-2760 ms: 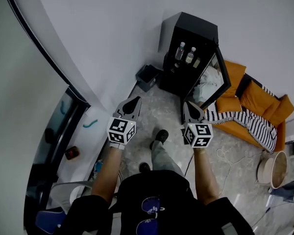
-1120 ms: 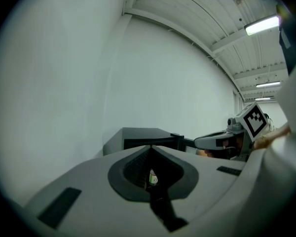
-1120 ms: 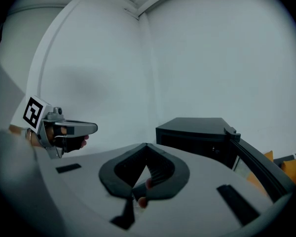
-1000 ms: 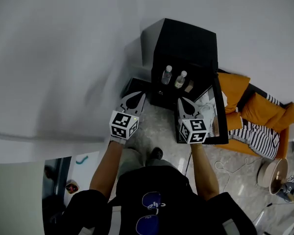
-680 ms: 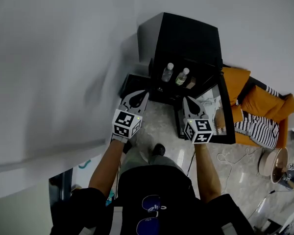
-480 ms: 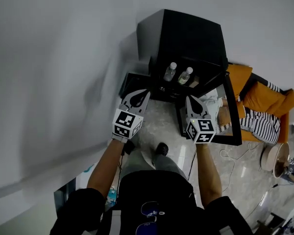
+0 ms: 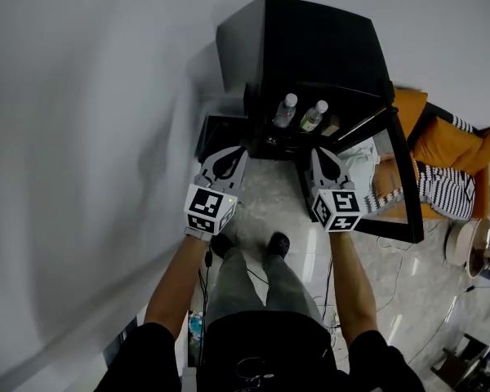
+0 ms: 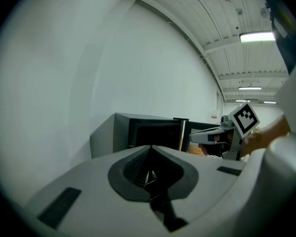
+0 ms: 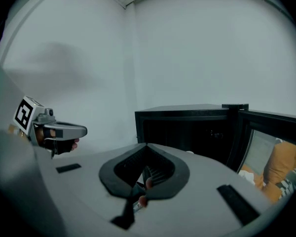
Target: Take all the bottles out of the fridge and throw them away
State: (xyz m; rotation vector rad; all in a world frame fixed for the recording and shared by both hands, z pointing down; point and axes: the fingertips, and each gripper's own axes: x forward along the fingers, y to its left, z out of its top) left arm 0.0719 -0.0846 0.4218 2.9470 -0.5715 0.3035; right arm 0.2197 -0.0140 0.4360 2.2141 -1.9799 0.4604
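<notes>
1. The person stood on a pale, glossy tiled floor [image 7: 269, 194] facing a small black box-shaped fridge [image 7: 318, 39]. The fridge sat against a plain white wall [image 7: 106, 96]. Its glass-fronted door [image 7: 396, 178] was swung wide open toward the right of the head view.
2. Two clear plastic bottles with white caps [image 7: 285, 111] stood upright, side by side, inside the fridge near the front of its opening. Neither was touched, and both lay ahead of the grippers. A small brownish item just to their right was too small to identify.
3. The left gripper [image 7: 231, 153] was held out in front of the body and pointed toward the fridge. Its tip was over the floor near the fridge's lower left corner. The left gripper view showed its two jaws pressed together with nothing between them.
4. The right gripper [image 7: 320, 155] was held beside the left one, apart from it. It pointed at the foot of the opening, near the inner edge of the open door. The right gripper view showed its jaws also closed tip to tip, gripping nothing.
5. A black rectangular bin [image 7: 216, 133] stood on the floor just left of the fridge, against the wall. It was just beyond the tip of the left gripper.
6. An orange sofa [image 7: 453, 141] stood past the open door at the right. A black-and-white striped cloth [image 7: 441, 190] was draped over it.
7. A dark shoe [image 7: 278, 243] of the person showed on the floor between the two forearms.
</notes>
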